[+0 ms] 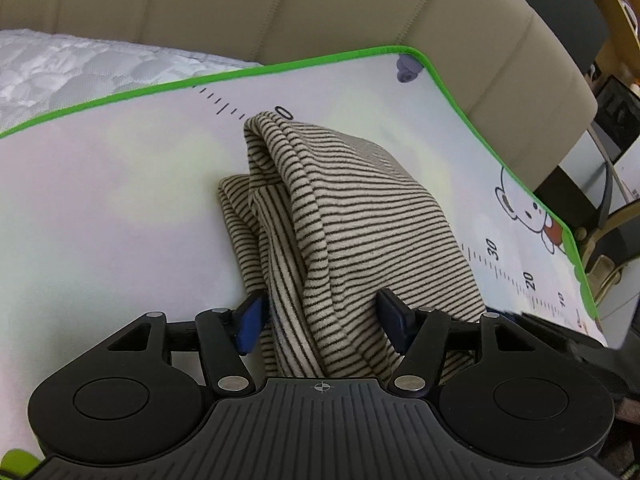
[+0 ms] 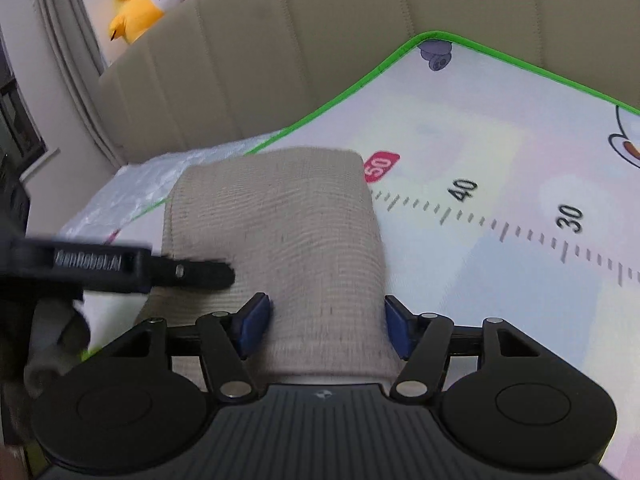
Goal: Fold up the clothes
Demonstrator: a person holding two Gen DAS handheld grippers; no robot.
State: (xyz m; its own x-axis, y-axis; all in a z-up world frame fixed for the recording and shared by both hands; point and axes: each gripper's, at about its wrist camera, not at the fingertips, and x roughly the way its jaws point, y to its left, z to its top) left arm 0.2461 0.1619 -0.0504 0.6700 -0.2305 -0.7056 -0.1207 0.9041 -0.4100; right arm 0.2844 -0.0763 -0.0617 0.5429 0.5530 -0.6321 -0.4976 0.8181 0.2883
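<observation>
Left claw [image 1: 322, 316] nearest the lens, blue pads [image 1: 250, 322] spread wide with bunched cloth of the striped garment [image 1: 340, 220] lying between them; pads look apart from the fabric on both sides, not pinching. Garment is beige with thin dark stripes, folded into a thick rumpled bundle, a second layer poking out on its left. It lies on the play mat [image 1: 100, 180], white with green edging, printed ruler marks and a cartoon bear. Mat sits on a quilted mattress [image 1: 60, 68], beige padded headboard [image 1: 280, 4] behind.

Right claw [image 2: 326, 328] also spread, pads either side of the same garment [image 2: 276, 220], blurred here; grip cannot be told, looks loose. Left claw's finger [image 2: 192, 272] reaches in from the left over the cloth. Yellow plush duck [image 2: 138, 0] up on the headboard.
</observation>
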